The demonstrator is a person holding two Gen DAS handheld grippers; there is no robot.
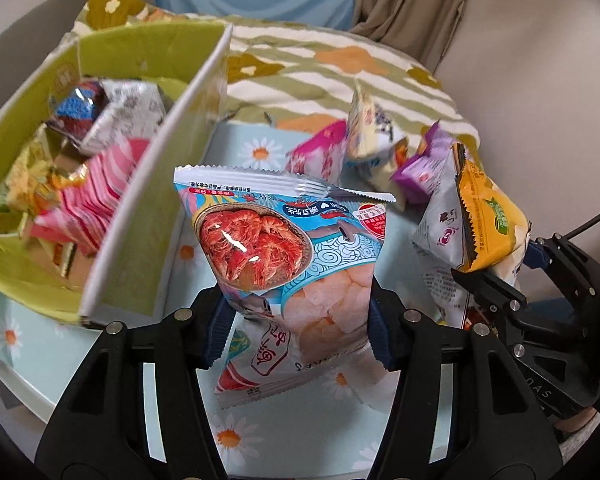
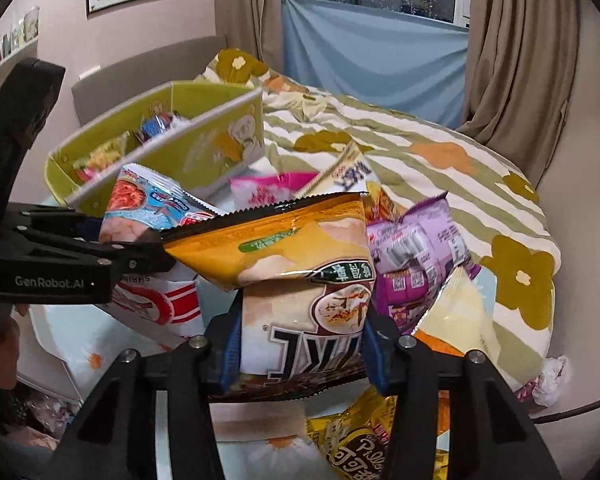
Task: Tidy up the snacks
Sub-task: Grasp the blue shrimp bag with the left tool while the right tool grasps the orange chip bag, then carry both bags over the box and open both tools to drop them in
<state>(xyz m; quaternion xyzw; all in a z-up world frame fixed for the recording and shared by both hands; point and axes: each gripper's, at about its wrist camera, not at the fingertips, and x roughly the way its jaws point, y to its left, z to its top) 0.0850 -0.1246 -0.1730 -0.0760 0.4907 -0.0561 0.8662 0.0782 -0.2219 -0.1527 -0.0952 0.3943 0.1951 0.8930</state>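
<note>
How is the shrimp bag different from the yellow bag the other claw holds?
The shrimp bag is blue with red shrimp pictured on it; the yellow bag is orange-yellow on top and cream below with big dark letters. The shrimp bag sits in the left gripper; the yellow bag sits in the right gripper. The shrimp bag stands straight; the yellow bag's top folds over sideways. Both are sealed with zigzag edges and pinched between blue pads.
</note>
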